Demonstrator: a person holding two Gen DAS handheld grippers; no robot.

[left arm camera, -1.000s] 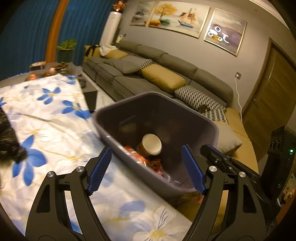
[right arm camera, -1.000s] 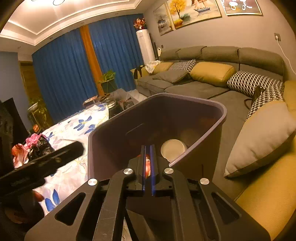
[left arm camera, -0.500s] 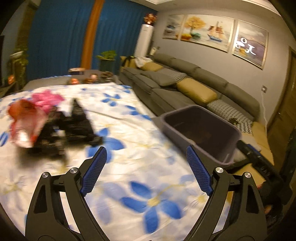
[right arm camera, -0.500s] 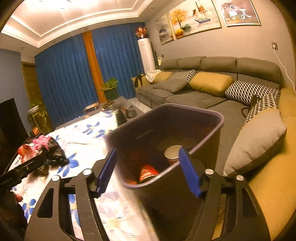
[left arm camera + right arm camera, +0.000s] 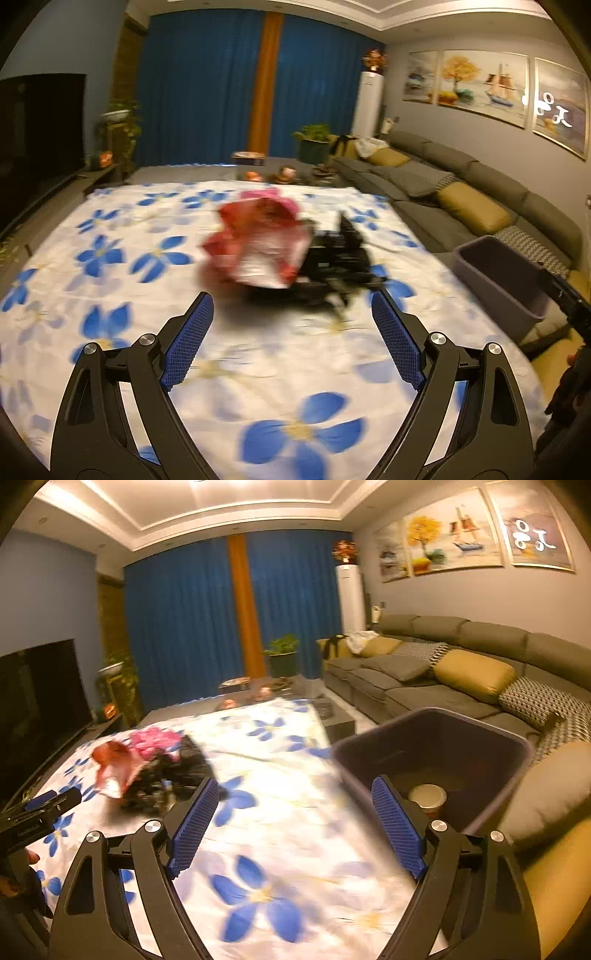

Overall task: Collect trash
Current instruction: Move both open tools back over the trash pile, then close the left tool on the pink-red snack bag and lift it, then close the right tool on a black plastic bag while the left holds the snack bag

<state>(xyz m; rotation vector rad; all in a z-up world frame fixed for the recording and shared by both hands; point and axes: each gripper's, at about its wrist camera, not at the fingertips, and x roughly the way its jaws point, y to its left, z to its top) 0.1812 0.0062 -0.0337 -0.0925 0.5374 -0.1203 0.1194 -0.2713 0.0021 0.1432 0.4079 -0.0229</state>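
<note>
The right gripper (image 5: 291, 827) has released over the bin (image 5: 436, 753), jaws opening, empty; the left gripper (image 5: 291, 332), jaws spread, now faces the crumpled wrappers (image 5: 258, 243) ahead.

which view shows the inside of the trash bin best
The right wrist view: the bin sits close, open top toward the camera, with a paper cup visible inside. The left wrist view shows the bin only at the right edge, its contents hidden.
</note>
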